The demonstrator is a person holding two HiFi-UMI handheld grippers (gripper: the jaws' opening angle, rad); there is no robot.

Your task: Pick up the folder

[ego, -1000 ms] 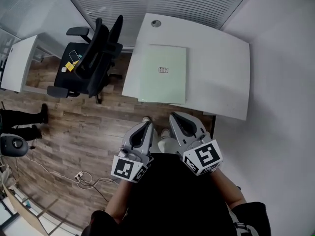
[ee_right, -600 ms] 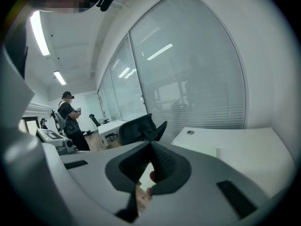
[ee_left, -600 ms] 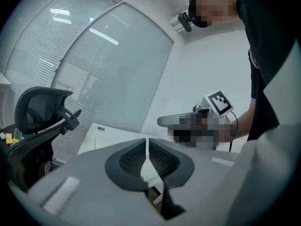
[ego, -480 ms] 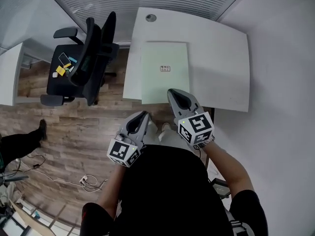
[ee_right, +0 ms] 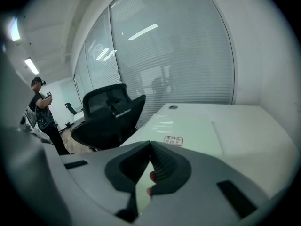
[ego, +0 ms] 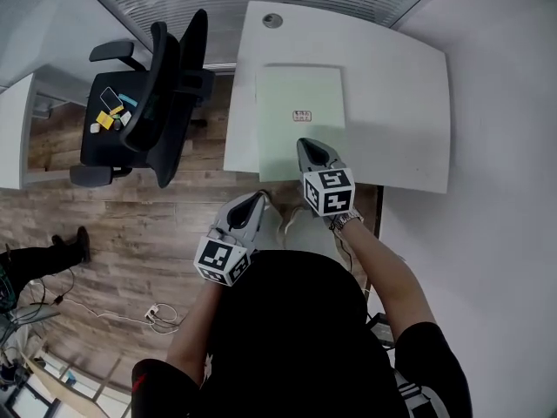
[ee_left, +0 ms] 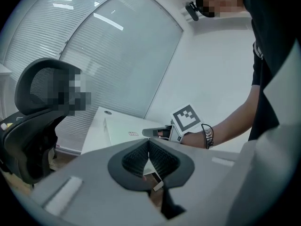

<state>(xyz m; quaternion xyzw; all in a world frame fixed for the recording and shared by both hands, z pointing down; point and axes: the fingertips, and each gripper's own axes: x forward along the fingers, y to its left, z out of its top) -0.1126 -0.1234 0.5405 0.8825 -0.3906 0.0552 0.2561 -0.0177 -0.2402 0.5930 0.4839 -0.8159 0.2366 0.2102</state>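
- Right gripper (ego: pixel 312 149): jaws closed, empty, above the near edge of the folder (ego: pixel 300 103).
- Left gripper (ego: pixel 252 203): jaws closed, short of the tabletop (ego: pixel 400 94).
- Folder lies flat at the tabletop's front. I'd open the right jaws, come in low, and pinch the near edge.

We read no words anywhere: the label (ego: pixel 302 116) on the pale green folder (ego: pixel 298 90) carries red print too small to make out.
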